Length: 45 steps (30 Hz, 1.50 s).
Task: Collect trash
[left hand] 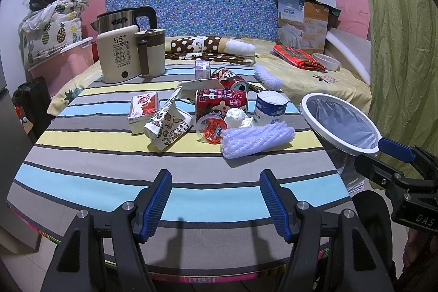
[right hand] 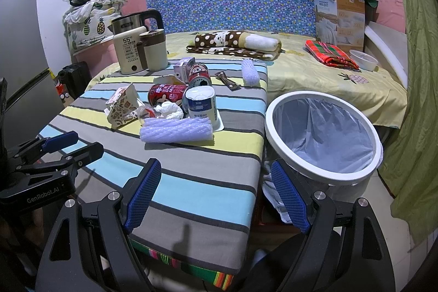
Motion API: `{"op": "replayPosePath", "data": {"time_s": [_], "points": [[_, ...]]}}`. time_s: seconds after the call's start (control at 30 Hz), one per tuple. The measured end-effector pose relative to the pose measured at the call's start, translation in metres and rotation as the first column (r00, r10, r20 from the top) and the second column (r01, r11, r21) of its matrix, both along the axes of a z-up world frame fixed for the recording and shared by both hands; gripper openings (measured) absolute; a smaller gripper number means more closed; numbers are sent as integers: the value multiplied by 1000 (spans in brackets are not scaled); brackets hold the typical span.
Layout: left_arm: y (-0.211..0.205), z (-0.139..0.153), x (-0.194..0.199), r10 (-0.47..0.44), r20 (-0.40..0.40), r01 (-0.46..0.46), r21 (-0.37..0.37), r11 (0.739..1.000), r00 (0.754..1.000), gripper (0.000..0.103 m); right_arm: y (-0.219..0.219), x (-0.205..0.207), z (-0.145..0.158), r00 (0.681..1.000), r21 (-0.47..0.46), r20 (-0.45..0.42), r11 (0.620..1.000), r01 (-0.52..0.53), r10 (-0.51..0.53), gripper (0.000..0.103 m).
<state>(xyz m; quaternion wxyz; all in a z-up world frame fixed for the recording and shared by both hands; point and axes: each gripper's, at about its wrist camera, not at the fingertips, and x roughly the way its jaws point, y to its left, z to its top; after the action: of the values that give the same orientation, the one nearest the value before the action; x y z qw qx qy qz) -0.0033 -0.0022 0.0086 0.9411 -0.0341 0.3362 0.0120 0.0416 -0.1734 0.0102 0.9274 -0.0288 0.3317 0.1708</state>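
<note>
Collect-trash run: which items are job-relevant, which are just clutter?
Job:
foam net sleeve
crumpled tissue
red milk cans
yogurt cup
paper snack bag
strawberry milk carton
lined trash bin

Lying about:
kettle set
polka-dot blanket
quilt box
plaid cloth

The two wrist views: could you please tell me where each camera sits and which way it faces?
Left wrist: behind the open left gripper, at the table's near edge, facing the trash pile; the right gripper shows at right.
Right wrist: behind the open right gripper, over the table's right corner, facing the table and the bin; the left gripper shows at left.
Shared: foam net, kettle, bin.
</note>
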Motion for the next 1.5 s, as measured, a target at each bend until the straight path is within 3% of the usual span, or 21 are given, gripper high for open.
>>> {"op": "replayPosePath", "data": {"time_s": [1.07,1.2,1.5], "points": [[7,-7,6,6,-11,-6,-3,1000,1000,66,4,6,-2,1000,4,-15,1000,-12,12,83],[18,-12,13,10,-25,-11,-36,999,1000,66,8,13,-3,1000,4,-18,1000,-24,24,83],[53,-19,42,75,-29,-75,-12,997,997,66,24,40,-6,998,11,-36,998,-60,60,83]]}}
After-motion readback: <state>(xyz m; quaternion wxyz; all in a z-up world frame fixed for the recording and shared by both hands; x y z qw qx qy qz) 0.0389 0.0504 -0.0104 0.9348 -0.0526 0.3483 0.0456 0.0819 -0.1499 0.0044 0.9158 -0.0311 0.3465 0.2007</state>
